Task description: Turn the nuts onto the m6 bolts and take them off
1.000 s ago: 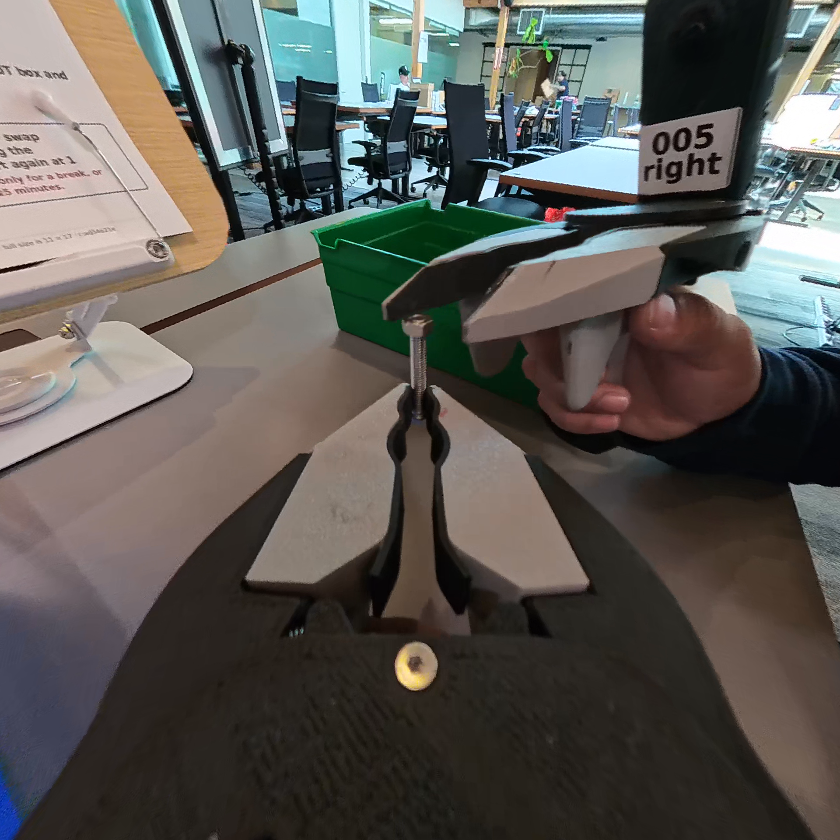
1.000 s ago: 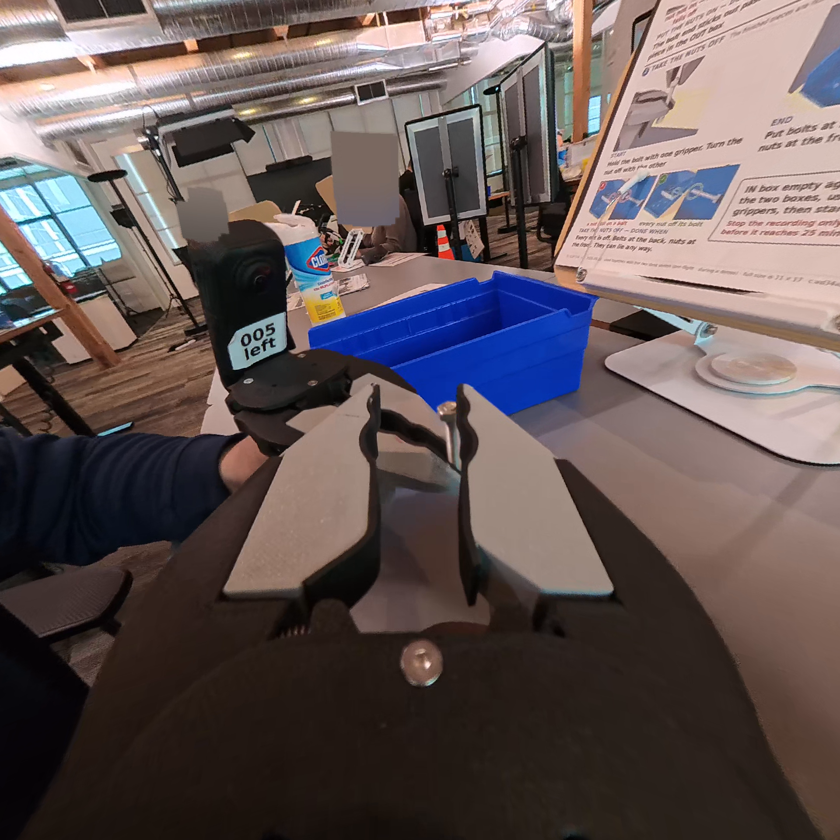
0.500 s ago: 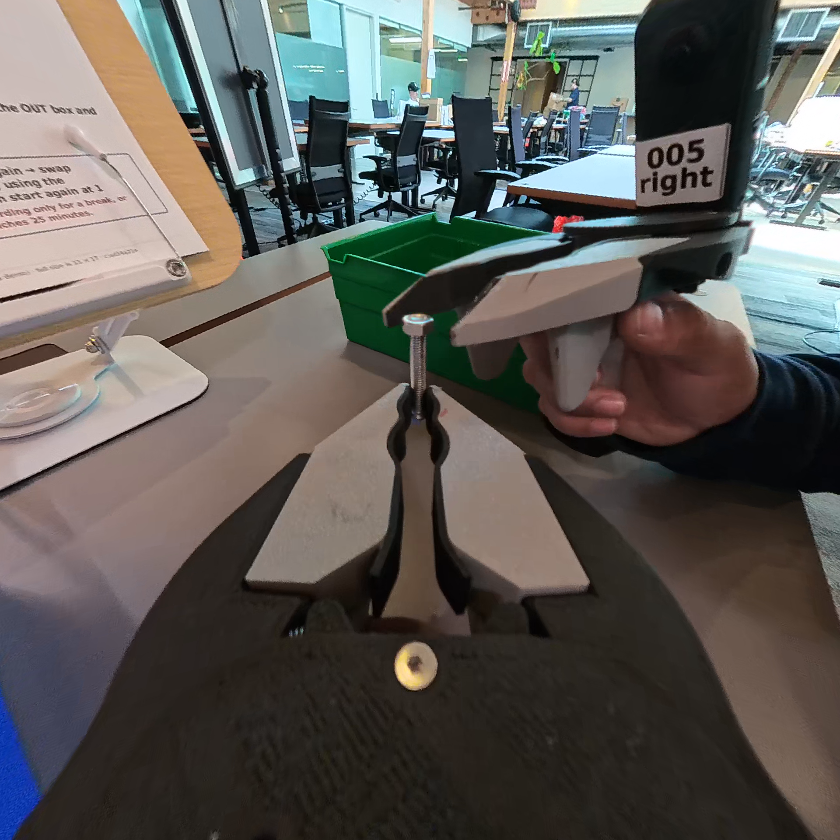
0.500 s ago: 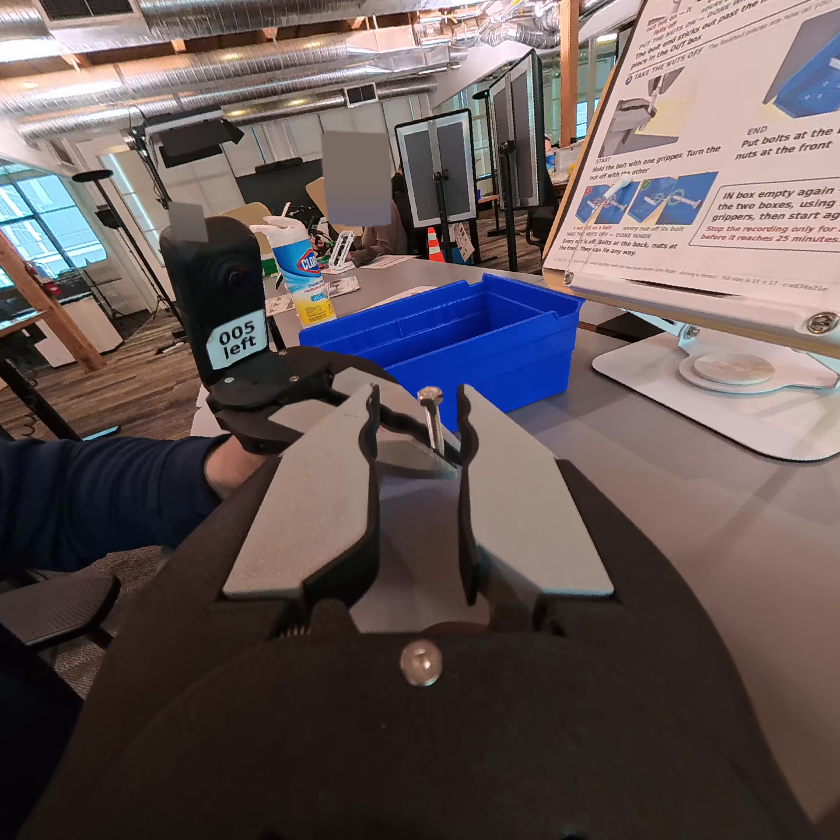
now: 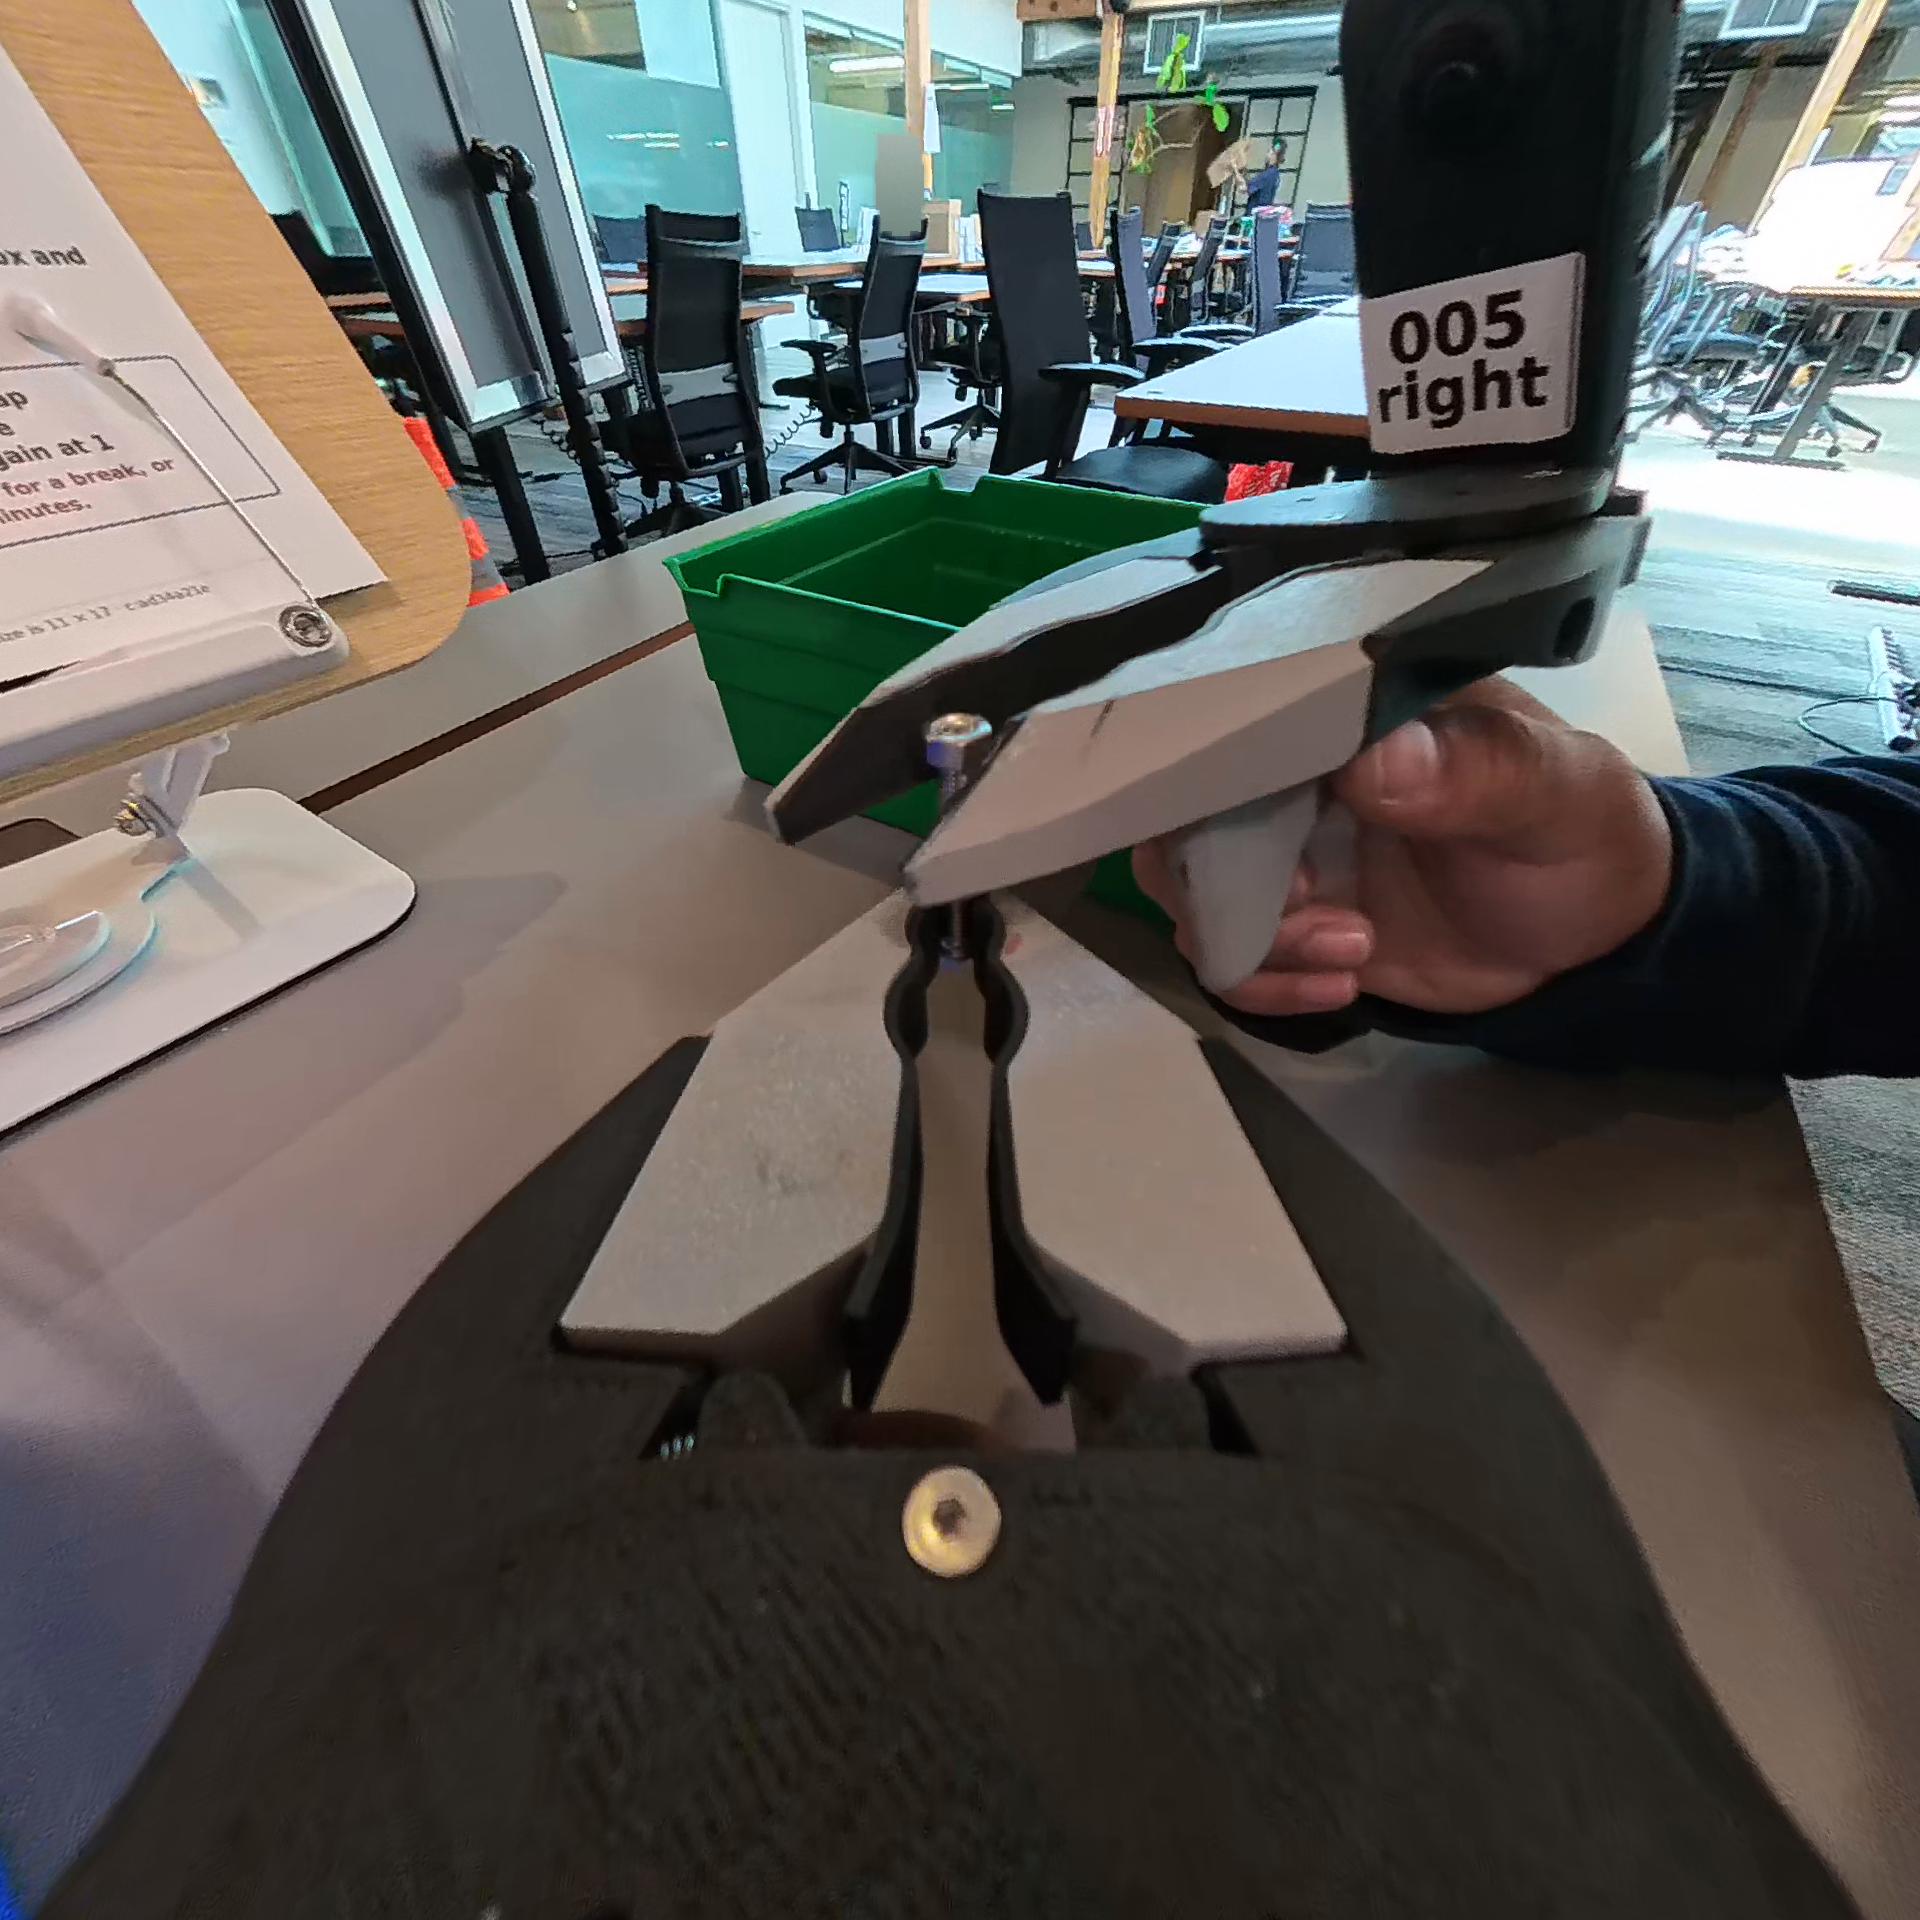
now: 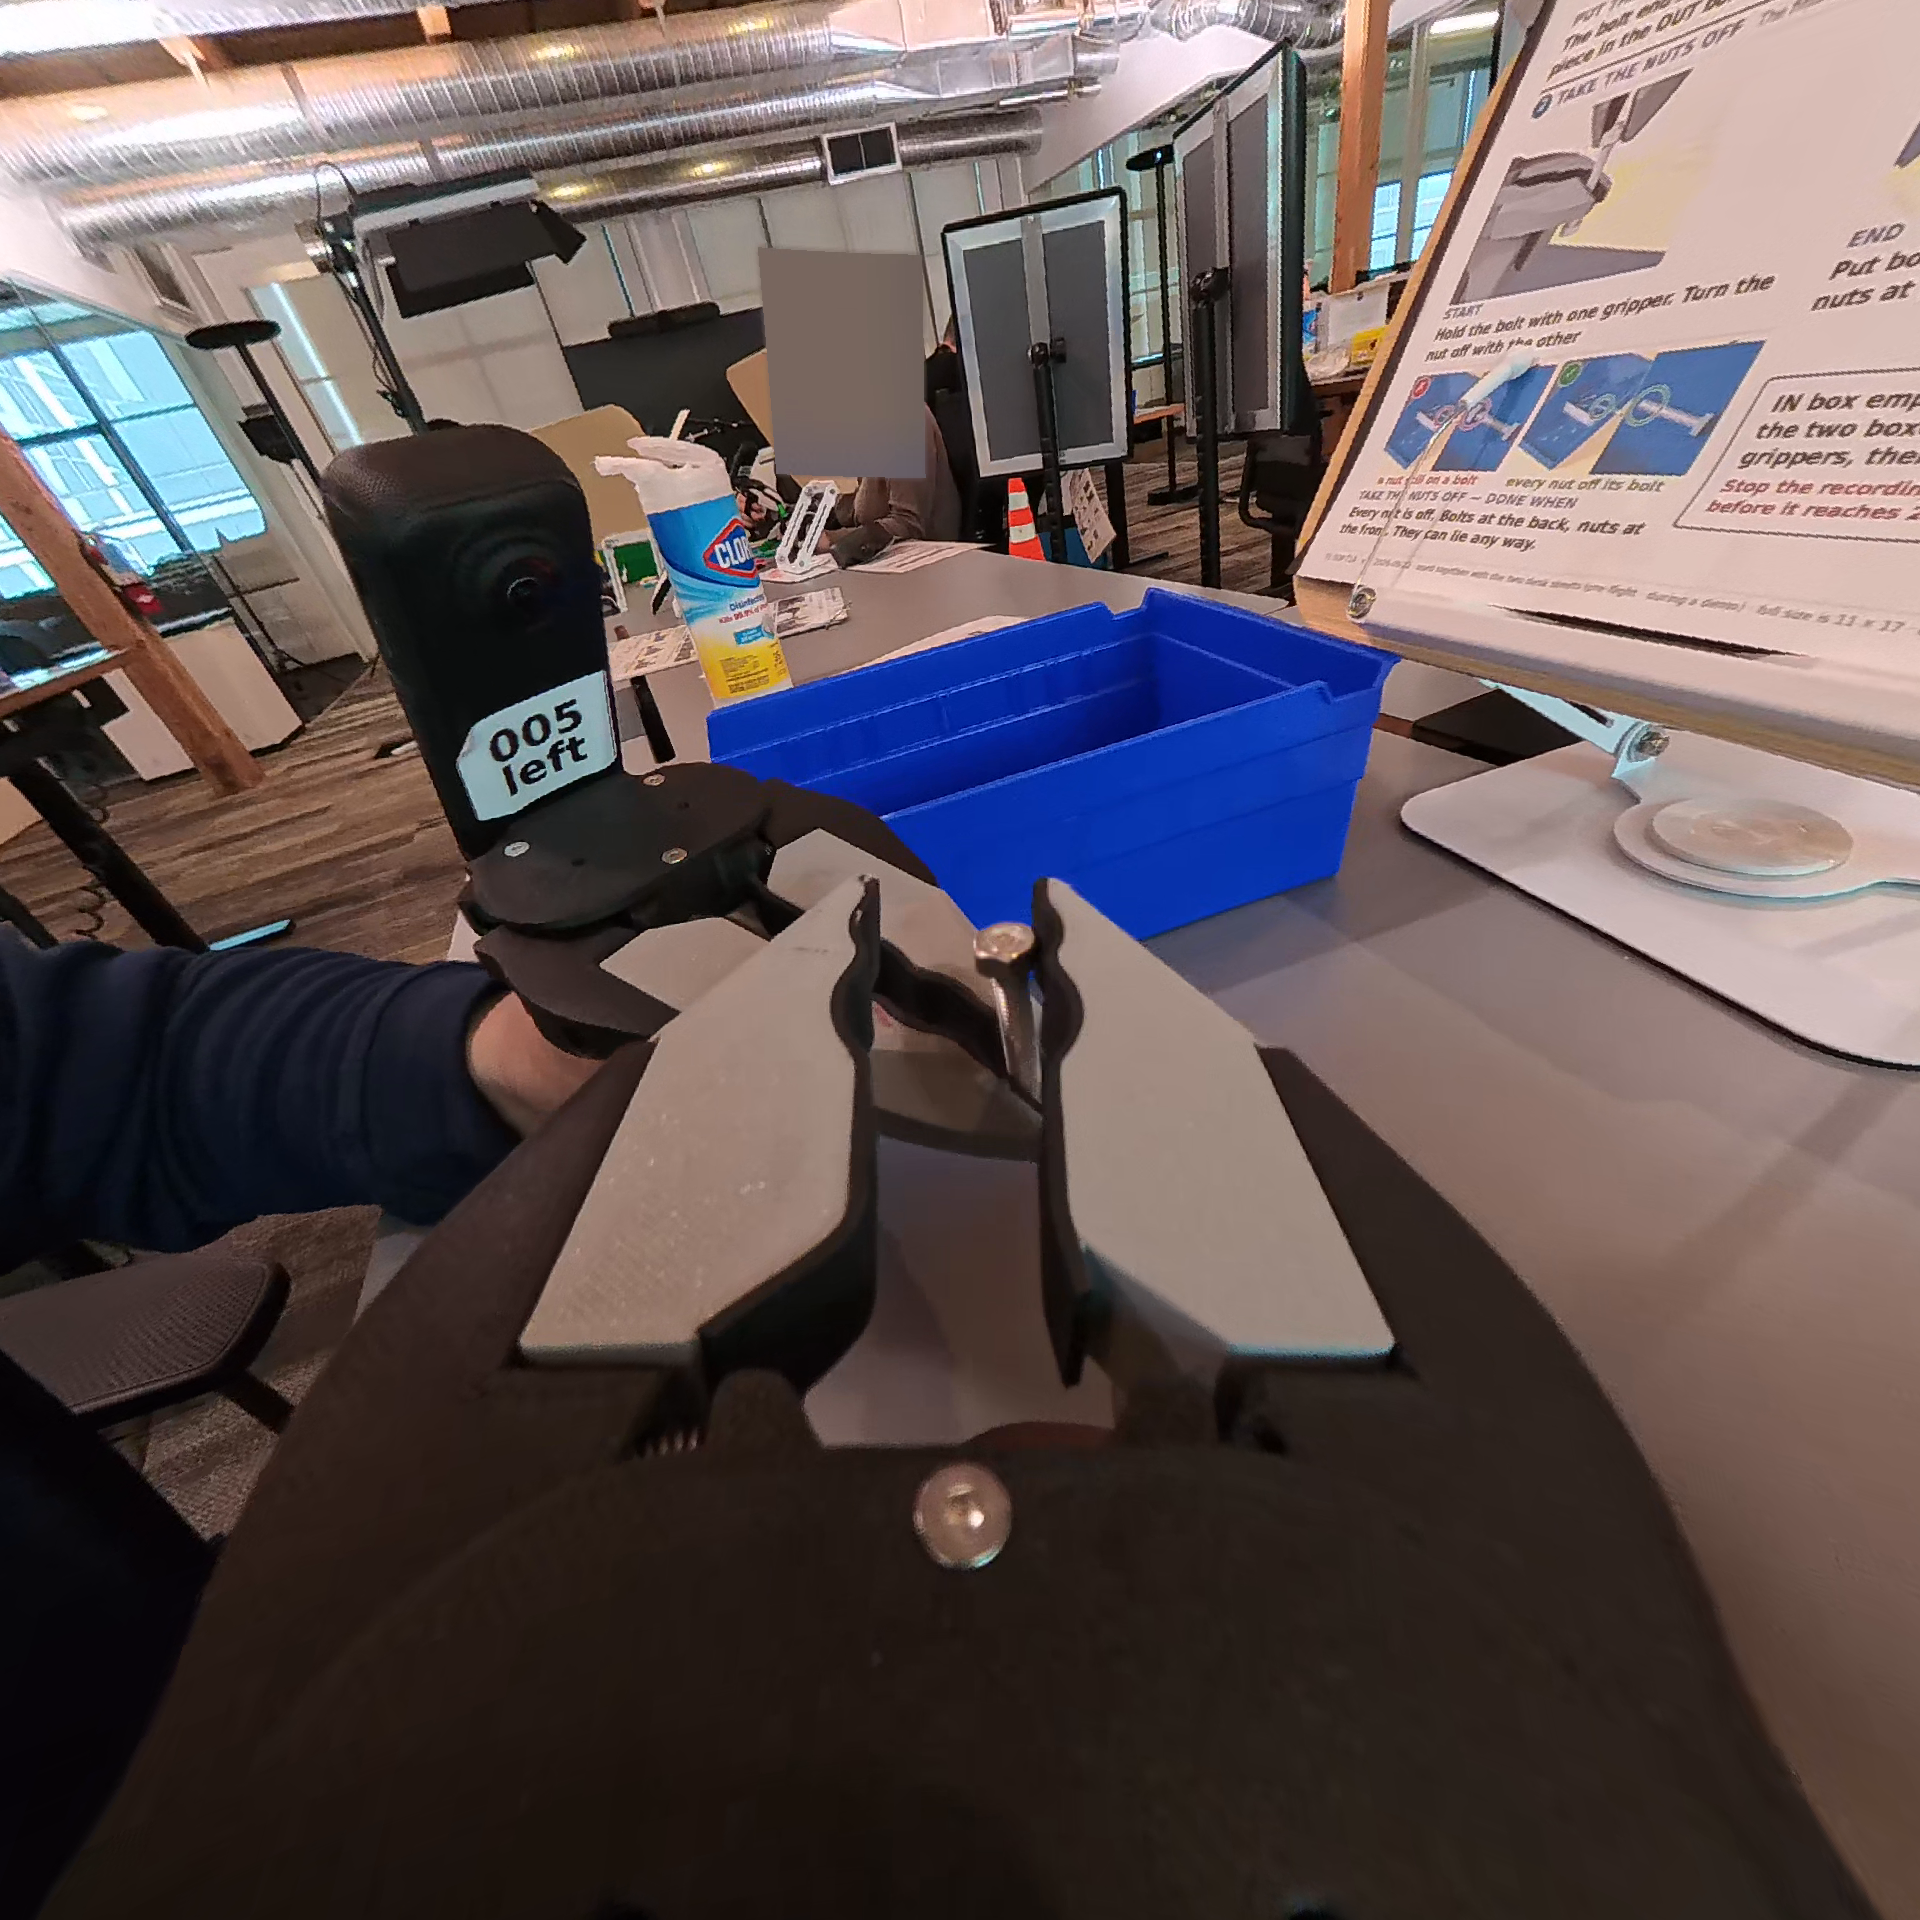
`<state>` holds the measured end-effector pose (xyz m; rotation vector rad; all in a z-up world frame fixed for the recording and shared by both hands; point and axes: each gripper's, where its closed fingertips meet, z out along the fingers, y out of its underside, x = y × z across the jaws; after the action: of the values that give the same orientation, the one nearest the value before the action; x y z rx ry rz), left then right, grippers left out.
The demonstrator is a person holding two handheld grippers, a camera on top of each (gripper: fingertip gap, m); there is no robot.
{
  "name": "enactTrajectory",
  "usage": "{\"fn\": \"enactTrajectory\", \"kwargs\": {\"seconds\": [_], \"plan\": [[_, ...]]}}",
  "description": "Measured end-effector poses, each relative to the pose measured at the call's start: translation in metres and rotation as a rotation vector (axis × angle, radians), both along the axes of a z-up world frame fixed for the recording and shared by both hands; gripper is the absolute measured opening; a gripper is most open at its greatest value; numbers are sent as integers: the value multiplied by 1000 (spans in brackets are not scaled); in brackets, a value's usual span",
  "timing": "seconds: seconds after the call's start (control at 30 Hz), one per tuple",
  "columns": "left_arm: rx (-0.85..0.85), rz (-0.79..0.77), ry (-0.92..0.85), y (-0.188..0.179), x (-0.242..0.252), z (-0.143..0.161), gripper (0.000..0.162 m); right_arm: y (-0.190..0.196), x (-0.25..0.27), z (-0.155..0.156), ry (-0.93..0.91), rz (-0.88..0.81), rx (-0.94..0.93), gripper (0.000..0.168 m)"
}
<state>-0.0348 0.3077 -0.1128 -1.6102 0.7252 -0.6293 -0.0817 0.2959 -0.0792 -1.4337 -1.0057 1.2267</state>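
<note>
**Bolt held upright between 2 grippers**

The left gripper (image 5: 954, 940) is clamped on the lower end of a silver bolt (image 5: 954, 758), which stands upright from its fingertips above the grey table (image 5: 582, 831). In the left wrist view the bolt's round head shows between the 2 fingers of the right gripper (image 5: 852, 831), which comes in from the right, held in a person's hand (image 5: 1455, 862) with a dark blue sleeve (image 5: 1787, 914).

In the right wrist view the right gripper (image 6: 956, 904) has its fingers spread apart, 1 on each side of the bolt (image 6: 1010, 997). The bolt sits just beside the right-hand finger (image 6: 1164, 1122); whether they touch cannot be told. The left-hand finger stands clear of it. No nut can be made out on the shank, part of which is hidden.

A green bin (image 5: 831, 623) sits on the table behind the right gripper. A blue bin (image 6: 1143, 790) sits behind the left gripper (image 6: 966, 1049), with a wipes canister (image 6: 717, 592) farther back. A tilted instruction board (image 6: 1662, 343) on a white stand (image 6: 1558, 883) stands at the table's far edge.
</note>
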Motion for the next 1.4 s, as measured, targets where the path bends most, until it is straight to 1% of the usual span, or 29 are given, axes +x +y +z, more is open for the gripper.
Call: {"fn": "enactTrajectory", "kwargs": {"seconds": [0.13, 0.3, 0.4, 0.73, 0.97, 1.03, 1.13, 1.3, 1.4], "plan": [[5, 14, 4, 2, -2, 0, 2, 3, 2, 2, 2, -20, 9, 27], [-3, 67, -15, 10, -13, 0, 2, 11, 8, 3, 8, -58, -4, 28], [-12, 80, -19, 13, -16, -1, 2, 11, 8, 4, 12, -53, -9, 26], [-5, 29, 14, 4, -2, -5, 2, 3, 0, -2, -8, -22, -2, 25], [2, 81, 11, 12, -15, -3, 2, 14, 9, 3, 10, -71, -4, 25], [1, 84, 12, 13, -16, -3, 2, 13, 9, 3, 8, -65, -1, 23], [5, 65, 20, 10, -12, -3, 2, 9, 6, 0, -14, -53, 24, 16], [22, 21, 55, 0, 2, -5, 2, 0, -1, -3, -16, -14, 26, 19], [35, 24, 61, -1, 3, -4, 2, 1, 0, -3, -25, -30, 46, 21]]}}
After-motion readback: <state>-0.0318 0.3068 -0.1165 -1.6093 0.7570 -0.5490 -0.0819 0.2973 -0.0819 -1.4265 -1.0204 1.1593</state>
